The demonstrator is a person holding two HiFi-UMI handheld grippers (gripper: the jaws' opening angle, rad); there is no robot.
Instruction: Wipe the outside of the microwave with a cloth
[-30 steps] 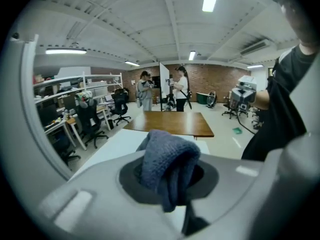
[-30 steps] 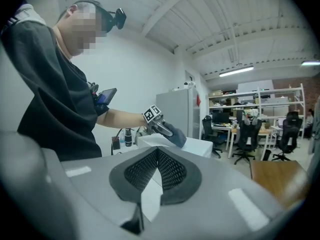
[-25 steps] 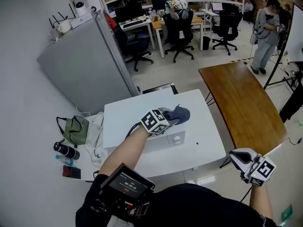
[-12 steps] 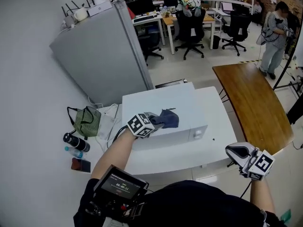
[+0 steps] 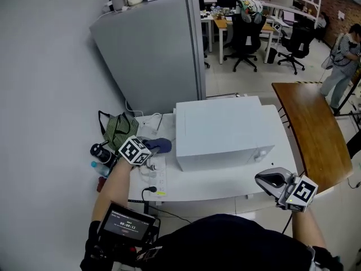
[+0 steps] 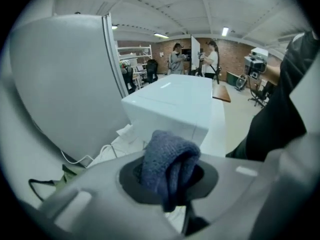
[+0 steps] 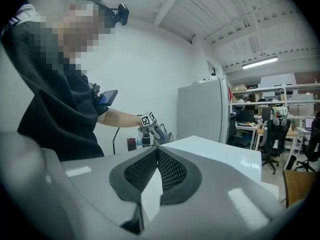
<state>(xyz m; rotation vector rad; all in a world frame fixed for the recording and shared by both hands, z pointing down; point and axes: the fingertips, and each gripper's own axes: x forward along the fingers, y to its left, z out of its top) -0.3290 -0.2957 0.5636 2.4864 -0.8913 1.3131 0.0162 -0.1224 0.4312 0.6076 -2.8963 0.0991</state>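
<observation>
Now: microwave (image 5: 220,131) sits just right of the left gripper (image 5: 148,149), which has come off the top and dropped beside the left wall. Right gripper (image 5: 269,179) closed, empty, near the front corner. Left jaws clamp the blue cloth (image 5: 160,145). Top pass likely done; left side next.

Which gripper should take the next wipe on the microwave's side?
Left. The left gripper is shut on the cloth beside the microwave, at its left side; the right gripper is shut and empty by the table corner.
</observation>
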